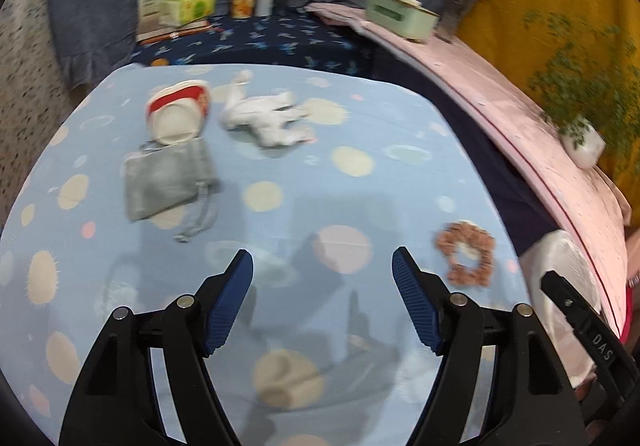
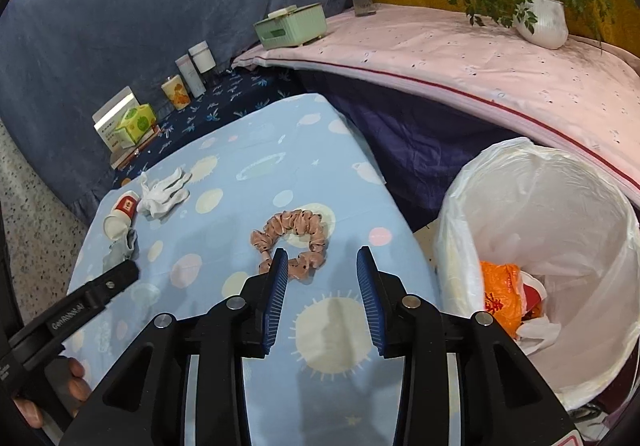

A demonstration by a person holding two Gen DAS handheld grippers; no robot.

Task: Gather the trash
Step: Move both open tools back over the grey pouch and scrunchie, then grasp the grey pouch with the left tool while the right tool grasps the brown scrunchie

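lined bin [image 2: 536,205] holds orange bag [image 2: 502,292], white scraps.

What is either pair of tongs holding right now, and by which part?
Nothing. The left tongs and the right tongs are both open and empty above the table.

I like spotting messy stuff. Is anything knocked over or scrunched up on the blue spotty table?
Yes. A red and white paper cup lies tipped on its side at the far left, touching a grey pouch. Next to it sits a crumpled white tissue. A pink scrunchie lies alone, nearer the lined bin.
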